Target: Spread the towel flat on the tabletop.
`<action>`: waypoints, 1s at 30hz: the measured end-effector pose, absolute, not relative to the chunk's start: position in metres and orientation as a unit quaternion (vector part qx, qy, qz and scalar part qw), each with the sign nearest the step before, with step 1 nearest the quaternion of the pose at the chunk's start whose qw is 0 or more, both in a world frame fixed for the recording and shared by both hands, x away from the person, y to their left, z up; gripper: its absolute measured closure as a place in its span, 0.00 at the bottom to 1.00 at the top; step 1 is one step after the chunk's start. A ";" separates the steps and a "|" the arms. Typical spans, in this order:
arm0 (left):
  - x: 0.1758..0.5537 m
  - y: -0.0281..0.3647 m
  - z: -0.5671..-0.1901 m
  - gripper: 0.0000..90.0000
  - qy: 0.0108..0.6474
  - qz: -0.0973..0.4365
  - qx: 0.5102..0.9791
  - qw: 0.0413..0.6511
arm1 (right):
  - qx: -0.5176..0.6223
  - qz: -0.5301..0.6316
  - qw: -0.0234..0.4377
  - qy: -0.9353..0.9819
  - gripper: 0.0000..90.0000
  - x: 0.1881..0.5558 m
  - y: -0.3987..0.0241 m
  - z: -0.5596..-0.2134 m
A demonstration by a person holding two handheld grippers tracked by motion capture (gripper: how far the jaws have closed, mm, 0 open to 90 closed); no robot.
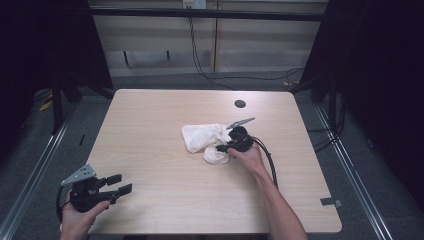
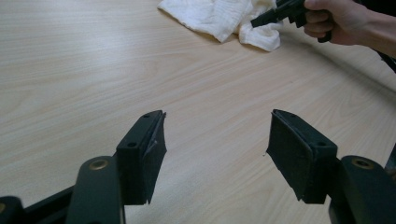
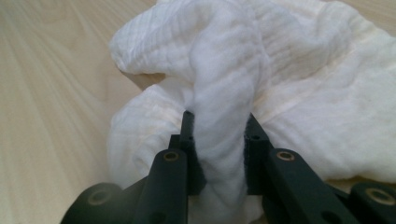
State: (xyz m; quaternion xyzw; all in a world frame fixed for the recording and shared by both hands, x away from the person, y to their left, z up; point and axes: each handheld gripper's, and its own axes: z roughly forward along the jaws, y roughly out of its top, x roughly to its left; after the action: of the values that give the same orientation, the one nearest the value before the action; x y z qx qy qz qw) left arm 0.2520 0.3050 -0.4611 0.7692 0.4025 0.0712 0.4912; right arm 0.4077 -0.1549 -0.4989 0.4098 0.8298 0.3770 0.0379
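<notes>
I see a crumpled white cotton cloth lying near the middle of the pale wooden table, a bit toward the right side. My right gripper is down on the cloth's right edge. In the right gripper view, its two black jaws pinch a thick fold of the cloth between them, and the pads press into the soft fabric on both sides. My left gripper sits at the near left corner of the table, well apart from the cloth. Its jaws stand wide apart with nothing in them, just bare wood between.
</notes>
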 end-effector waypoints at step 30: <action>0.260 0.281 -0.459 0.62 0.372 0.059 0.798 0.470 | 0.359 0.401 0.011 0.843 0.87 0.334 -0.145 -0.488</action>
State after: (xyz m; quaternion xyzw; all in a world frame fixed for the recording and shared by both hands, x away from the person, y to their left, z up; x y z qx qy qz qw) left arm 0.2603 0.2811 -0.4592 0.7980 0.3724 0.0586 0.4702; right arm 0.3343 -0.1449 -0.4882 0.3591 0.8427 0.4010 0.0107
